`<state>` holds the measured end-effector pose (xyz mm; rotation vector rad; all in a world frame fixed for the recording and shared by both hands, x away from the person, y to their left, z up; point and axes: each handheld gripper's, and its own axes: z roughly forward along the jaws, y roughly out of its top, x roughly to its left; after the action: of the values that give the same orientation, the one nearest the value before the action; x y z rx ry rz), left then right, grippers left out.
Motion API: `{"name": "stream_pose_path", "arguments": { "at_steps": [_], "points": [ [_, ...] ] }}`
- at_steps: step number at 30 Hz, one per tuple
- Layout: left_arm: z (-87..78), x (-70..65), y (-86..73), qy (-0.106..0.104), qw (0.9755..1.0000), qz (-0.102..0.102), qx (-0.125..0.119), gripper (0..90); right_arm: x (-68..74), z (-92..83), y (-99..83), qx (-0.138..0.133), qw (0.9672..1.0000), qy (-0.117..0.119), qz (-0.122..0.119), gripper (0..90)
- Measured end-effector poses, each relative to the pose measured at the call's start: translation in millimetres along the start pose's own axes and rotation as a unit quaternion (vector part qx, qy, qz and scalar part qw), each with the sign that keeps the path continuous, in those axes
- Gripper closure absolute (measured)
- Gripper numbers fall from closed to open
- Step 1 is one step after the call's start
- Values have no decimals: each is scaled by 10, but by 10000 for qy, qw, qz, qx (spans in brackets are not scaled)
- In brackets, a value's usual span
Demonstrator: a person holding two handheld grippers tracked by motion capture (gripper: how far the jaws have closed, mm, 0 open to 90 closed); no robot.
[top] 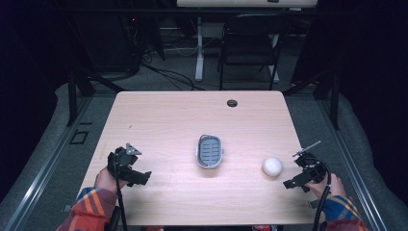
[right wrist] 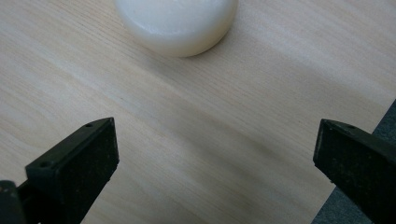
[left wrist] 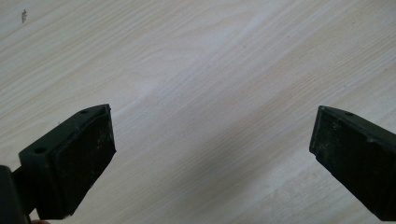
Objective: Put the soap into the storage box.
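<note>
**Both claws wide, nothing held**

From above, the left gripper (top: 129, 169) and right gripper (top: 302, 174) sat at the table's (top: 168, 115) near corners — a grey soap dish (top: 210, 151) between them, a white soap (top: 272, 166) just beside the right one.

Left gripper view: jaws spread wide over bare wood.

Right gripper view: jaws equally wide, empty — the soap (right wrist: 176, 23) lay ahead, apart.

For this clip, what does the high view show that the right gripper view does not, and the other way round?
High view alone: the grey slotted soap dish mid-table, the left tool, both hands, a cable hole in the table, and a folding chair beyond it. Right gripper view alone: its two black jaws wide apart, with bare wood between them, and the soap's smooth rounded side up close. Both share the white round soap lying on the light wood tabletop, just ahead of the right tool.
</note>
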<state>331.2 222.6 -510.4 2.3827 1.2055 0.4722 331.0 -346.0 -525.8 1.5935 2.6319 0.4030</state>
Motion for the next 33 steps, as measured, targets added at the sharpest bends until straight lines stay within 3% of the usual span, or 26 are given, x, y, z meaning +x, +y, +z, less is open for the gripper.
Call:
{"name": "stream_pose_path", "arguments": {
  "at_steps": [7, 8, 9, 11, 14, 16, 19, 21, 33],
  "points": [
    [-2, -7, -3, 11, 10000, 28, 2, 1, 0, -16, -7, -29, 10000, -23, -4, 0],
    [-4, -6, -5, 17, 10000, 29, -3, 1, 10, -10, -4, -93, 9999, 73, 39, 0],
    [-5, -4, -8, 12, 10000, 13, -9, 1, 28, 12, -10, -246, 9996, 18, 123, 0],
    [-2, -4, -8, 3, 10000, 24, -2, 1, 31, -13, 20, -14, 10000, -36, -65, 0],
    [1, -11, -1, -17, 10000, 40, 16, 1, 62, -17, 52, 2, 9996, -205, -199, 0],
    [5, -23, 8, 20, 10000, 73, 2, 1, 79, -18, 49, -145, 9996, -208, -116, 0],
    [10, -22, 8, -26, 9999, 95, 31, 1, 85, -21, 56, -152, 9996, -199, -122, 0],
    [10, -19, 6, -23, 10000, 83, 24, 1, 84, -23, 99, 40, 9993, -211, -300, 0],
    [12, -22, 10, -33, 9999, 103, 52, 1, 139, -31, 302, 70, 9982, -317, -508, 0]
  ]
}}
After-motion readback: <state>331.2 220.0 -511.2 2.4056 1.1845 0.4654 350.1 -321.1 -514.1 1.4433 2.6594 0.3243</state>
